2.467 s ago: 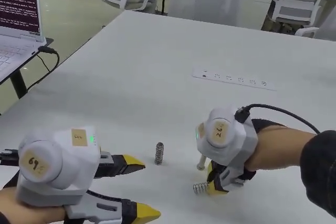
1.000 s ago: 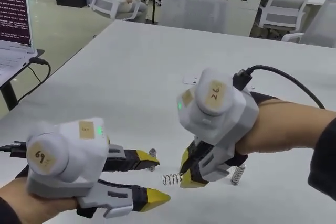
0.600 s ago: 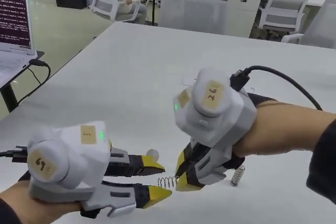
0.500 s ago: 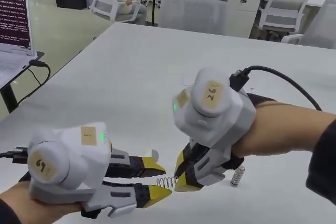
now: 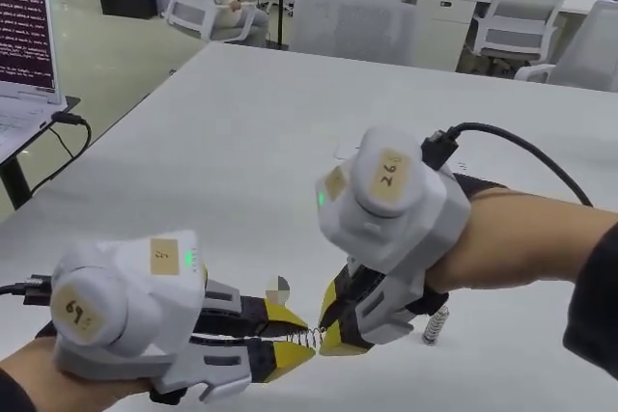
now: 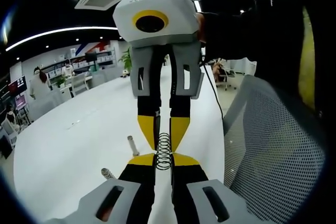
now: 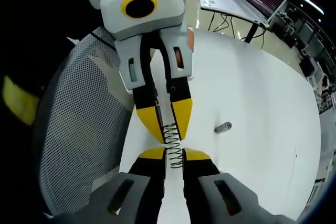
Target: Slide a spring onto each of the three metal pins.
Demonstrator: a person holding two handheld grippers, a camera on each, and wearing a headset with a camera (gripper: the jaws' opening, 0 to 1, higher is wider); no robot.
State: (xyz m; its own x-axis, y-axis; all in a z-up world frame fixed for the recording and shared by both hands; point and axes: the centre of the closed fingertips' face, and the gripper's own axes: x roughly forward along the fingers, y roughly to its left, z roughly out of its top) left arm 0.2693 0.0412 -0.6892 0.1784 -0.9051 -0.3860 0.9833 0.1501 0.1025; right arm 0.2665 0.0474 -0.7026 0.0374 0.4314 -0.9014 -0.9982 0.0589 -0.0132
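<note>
Left gripper (image 6: 164,160) and right gripper (image 7: 175,155) each clamp one end of the spring (image 6: 164,148); loosen only one, avoiding stretch; the bare pin (image 6: 133,145) stands near the spring.

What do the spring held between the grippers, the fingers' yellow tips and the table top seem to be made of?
The spring: thin bare metal wire, probably steel, grey with a shine on its coils. The fingers' yellow tips: likely moulded plastic or rubber, smooth and matt; the look leaves it open. The table top: pale grey, matt, perhaps laminate; no grain shows.
</note>
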